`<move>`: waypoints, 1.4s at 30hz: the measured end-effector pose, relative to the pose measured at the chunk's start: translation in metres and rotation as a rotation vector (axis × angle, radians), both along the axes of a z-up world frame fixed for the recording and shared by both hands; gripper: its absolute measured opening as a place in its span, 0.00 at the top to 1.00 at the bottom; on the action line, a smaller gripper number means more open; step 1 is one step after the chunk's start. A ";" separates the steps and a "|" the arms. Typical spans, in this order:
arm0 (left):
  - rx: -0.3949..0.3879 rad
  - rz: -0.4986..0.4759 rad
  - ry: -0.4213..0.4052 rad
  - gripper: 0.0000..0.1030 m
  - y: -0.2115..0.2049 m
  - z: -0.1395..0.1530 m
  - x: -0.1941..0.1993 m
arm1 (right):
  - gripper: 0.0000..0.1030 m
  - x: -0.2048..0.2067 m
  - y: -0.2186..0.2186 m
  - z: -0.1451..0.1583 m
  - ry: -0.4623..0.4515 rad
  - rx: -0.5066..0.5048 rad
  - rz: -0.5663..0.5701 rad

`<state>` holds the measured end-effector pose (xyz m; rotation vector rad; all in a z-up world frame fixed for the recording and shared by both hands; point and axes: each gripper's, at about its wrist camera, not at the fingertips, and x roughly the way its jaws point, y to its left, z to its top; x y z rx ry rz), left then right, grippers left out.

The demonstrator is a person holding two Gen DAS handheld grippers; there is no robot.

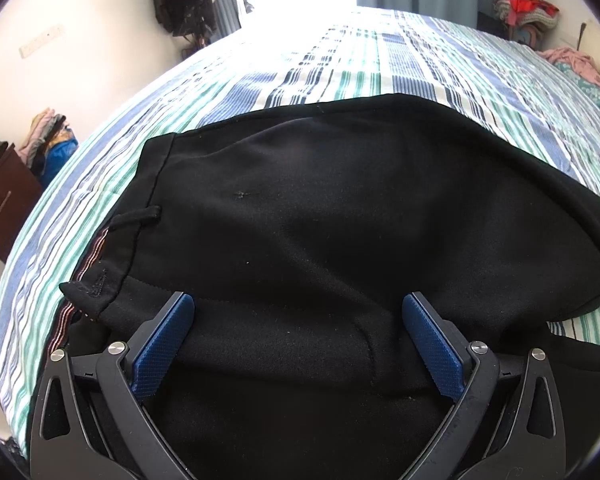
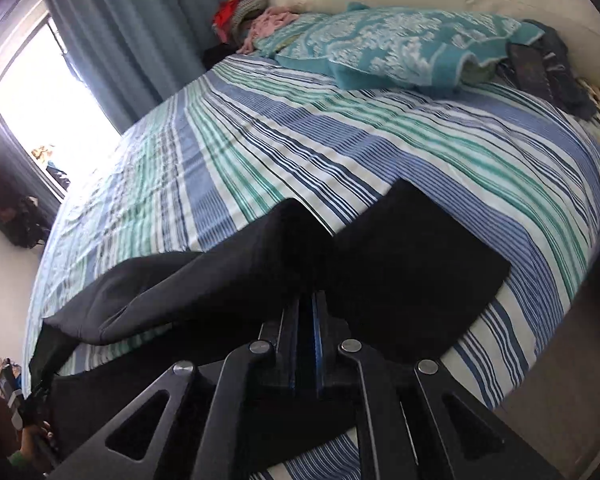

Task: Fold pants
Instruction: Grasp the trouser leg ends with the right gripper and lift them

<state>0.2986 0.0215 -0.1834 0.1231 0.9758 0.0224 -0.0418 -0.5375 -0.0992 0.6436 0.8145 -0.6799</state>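
Note:
Black pants (image 1: 340,200) lie spread on a striped bed sheet (image 1: 340,64), with the waistband and a belt loop (image 1: 140,216) at the left. My left gripper (image 1: 298,300) hovers open just over the cloth, and its blue pads (image 1: 164,344) stand wide apart with pants fabric lying between them. In the right wrist view my right gripper (image 2: 308,296) is shut on a pinch of the pants (image 2: 412,256). The fabric rises to a peak at its tips and drapes off to the left, while a flat leg end lies to the right.
A teal patterned blanket (image 2: 380,44) and dark items (image 2: 540,72) sit at the head of the bed. A clothes pile (image 1: 524,8) is beside the curtain. A brown cabinet (image 1: 4,200) stands left of the bed. A bright window (image 2: 40,112) is beyond the far side.

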 end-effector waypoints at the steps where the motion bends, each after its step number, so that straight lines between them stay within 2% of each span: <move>1: -0.008 -0.006 0.034 0.01 0.001 0.004 0.001 | 0.85 -0.005 0.009 -0.005 0.067 -0.035 -0.036; 2: -0.023 -0.012 0.063 0.01 0.004 0.010 0.000 | 0.79 -0.014 0.016 -0.005 0.101 -0.073 -0.070; 4: -0.071 0.000 0.051 0.01 0.011 0.026 -0.016 | 0.52 -0.028 0.028 0.008 0.053 -0.122 -0.098; 5: -0.107 -0.007 0.031 0.01 0.015 0.033 -0.028 | 0.29 -0.033 0.036 0.018 0.020 -0.157 -0.108; 6: -0.135 -0.021 0.012 0.01 0.018 0.039 -0.041 | 0.18 -0.036 0.045 0.028 -0.010 -0.206 -0.111; 8: -0.145 -0.043 -0.023 0.01 0.020 0.047 -0.069 | 0.18 -0.035 0.065 0.044 -0.057 -0.280 -0.056; 10: -0.148 -0.047 -0.050 0.01 0.022 0.047 -0.094 | 0.18 -0.022 0.083 0.049 -0.098 -0.273 0.056; 13: -0.176 -0.036 -0.057 0.01 0.024 0.036 -0.119 | 0.18 0.010 0.113 0.038 -0.163 -0.146 0.280; 16: -0.172 -0.029 0.015 0.01 0.027 0.013 -0.119 | 0.18 0.037 0.147 0.018 -0.167 -0.035 0.448; 19: -0.142 -0.069 -0.033 0.00 0.025 0.008 -0.123 | 0.18 0.055 0.171 -0.002 -0.131 0.006 0.549; 21: -0.136 -0.066 -0.032 0.00 0.022 0.006 -0.123 | 0.18 0.063 0.173 -0.011 -0.114 0.030 0.567; 27: -0.134 -0.068 -0.061 0.00 0.021 0.005 -0.126 | 0.18 0.054 0.142 -0.036 -0.113 0.188 0.433; 31: -0.130 -0.068 -0.070 0.00 0.020 0.004 -0.127 | 0.18 0.039 0.117 -0.038 -0.143 0.217 0.311; 33: -0.131 -0.069 -0.073 0.00 0.022 0.003 -0.127 | 0.18 0.027 0.097 -0.039 -0.168 0.215 0.203; 36: -0.131 -0.069 -0.078 0.00 0.023 0.003 -0.126 | 0.18 0.012 0.062 -0.048 -0.226 0.284 0.040; 39: -0.134 -0.066 -0.072 0.00 0.023 0.003 -0.125 | 0.19 0.009 0.042 -0.051 -0.303 0.327 -0.033; 40: -0.132 -0.063 -0.061 0.00 0.023 0.004 -0.124 | 0.21 0.010 0.039 -0.051 -0.312 0.327 -0.047; 42: -0.125 -0.065 -0.015 0.00 0.022 0.007 -0.122 | 0.45 0.010 0.036 -0.053 -0.303 0.311 -0.082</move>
